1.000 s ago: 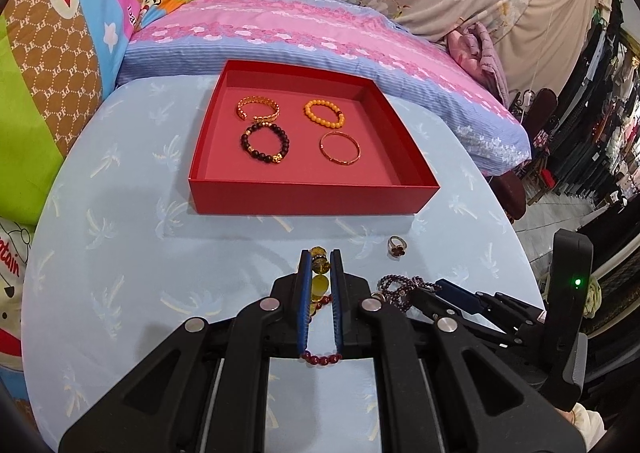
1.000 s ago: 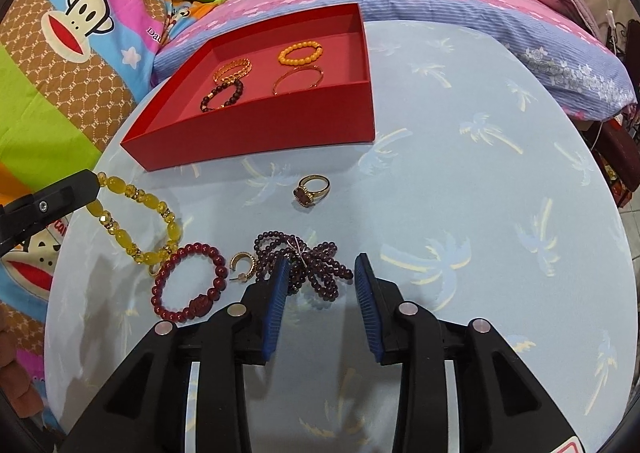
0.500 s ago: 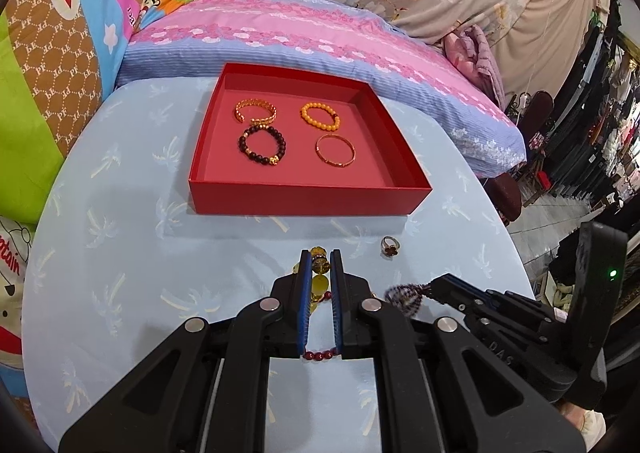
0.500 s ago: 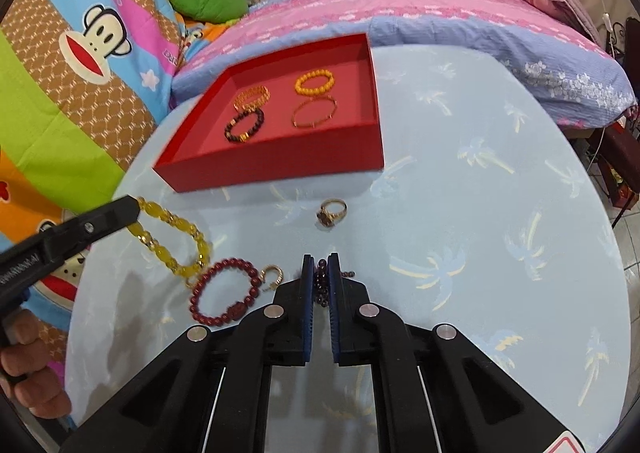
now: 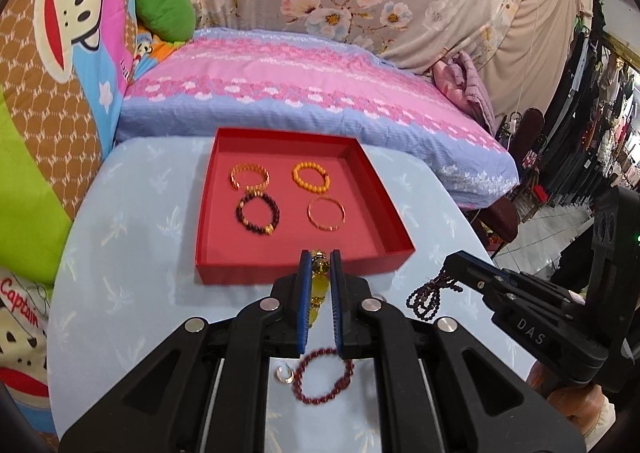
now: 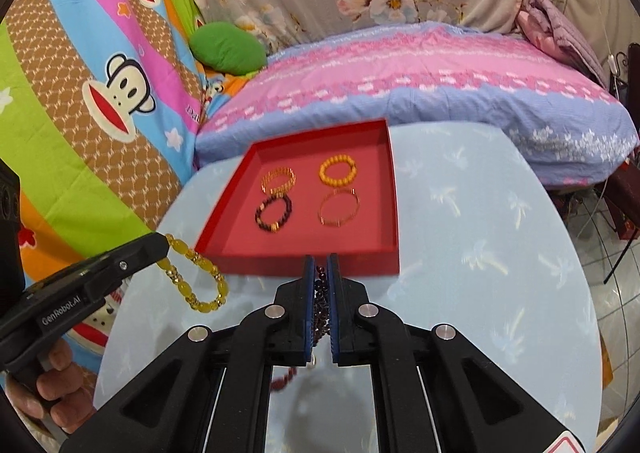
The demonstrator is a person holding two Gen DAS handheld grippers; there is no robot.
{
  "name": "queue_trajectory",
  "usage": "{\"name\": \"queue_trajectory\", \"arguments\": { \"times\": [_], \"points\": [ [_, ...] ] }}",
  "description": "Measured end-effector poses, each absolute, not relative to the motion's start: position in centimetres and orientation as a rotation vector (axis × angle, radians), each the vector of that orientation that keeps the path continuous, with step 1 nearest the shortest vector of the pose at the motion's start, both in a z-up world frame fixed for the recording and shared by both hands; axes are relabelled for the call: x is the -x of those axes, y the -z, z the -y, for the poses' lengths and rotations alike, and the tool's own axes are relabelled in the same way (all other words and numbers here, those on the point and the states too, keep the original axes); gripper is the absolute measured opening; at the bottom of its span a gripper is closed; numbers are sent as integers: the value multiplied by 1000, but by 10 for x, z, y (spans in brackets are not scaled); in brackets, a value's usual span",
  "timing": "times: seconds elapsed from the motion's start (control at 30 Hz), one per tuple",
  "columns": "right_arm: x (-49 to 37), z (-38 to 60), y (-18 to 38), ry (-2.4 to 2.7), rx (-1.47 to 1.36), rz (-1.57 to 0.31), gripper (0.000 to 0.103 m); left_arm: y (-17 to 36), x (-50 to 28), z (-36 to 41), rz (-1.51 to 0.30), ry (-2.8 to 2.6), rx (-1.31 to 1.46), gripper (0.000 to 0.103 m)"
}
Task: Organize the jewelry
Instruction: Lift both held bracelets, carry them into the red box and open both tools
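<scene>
Holding two pieces at once, I had both grippers lifted above the light blue table (image 5: 120, 293). Nearest in the left wrist view lay a dark red bead bracelet (image 5: 323, 376) flat on the table, a small gold ear cuff (image 5: 285, 374) just beside it on the left. My left gripper (image 5: 319, 265) was clamped nearly closed on the yellow bead bracelet (image 6: 196, 273), which hung in a loop below the fingertips in the right wrist view. My right gripper (image 6: 321, 267) was pinched down on the purple bead necklace (image 5: 430, 293), strands bunched between the blue pads (image 6: 308, 309) and dangling free of the table. Both grippers sat near the front wall of the red tray (image 5: 296, 271). Inside the tray, four pieces lay apart in a grid: dark bead bracelet (image 5: 257, 213) front left, thin gold bangle (image 5: 326, 212) front right, gold link bracelet (image 5: 249, 177) back left, orange bead bracelet (image 5: 311, 177) back right. Beyond the table was a pink and blue bedspread (image 5: 304, 93).
</scene>
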State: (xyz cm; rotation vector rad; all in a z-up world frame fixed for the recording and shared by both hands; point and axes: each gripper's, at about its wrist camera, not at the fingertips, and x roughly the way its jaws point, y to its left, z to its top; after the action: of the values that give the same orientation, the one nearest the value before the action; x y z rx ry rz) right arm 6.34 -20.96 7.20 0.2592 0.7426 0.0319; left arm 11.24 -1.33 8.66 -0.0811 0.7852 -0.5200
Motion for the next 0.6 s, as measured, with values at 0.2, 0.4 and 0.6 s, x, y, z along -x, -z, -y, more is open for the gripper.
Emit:
{"name": "queue_trajectory", "arguments": {
  "times": [0.2, 0.4, 0.6],
  "points": [
    [-98, 215, -91, -17, -251, -695, 6, -99, -147, 16, -753, 496, 86, 9],
    [-135, 214, -78, -8, -250, -732, 6, -89, -181, 27, -781, 487, 84, 9],
    [-147, 216, -52, 32, -209, -797, 6, -55, -196, 31, -858, 479, 72, 9]
  ]
}}
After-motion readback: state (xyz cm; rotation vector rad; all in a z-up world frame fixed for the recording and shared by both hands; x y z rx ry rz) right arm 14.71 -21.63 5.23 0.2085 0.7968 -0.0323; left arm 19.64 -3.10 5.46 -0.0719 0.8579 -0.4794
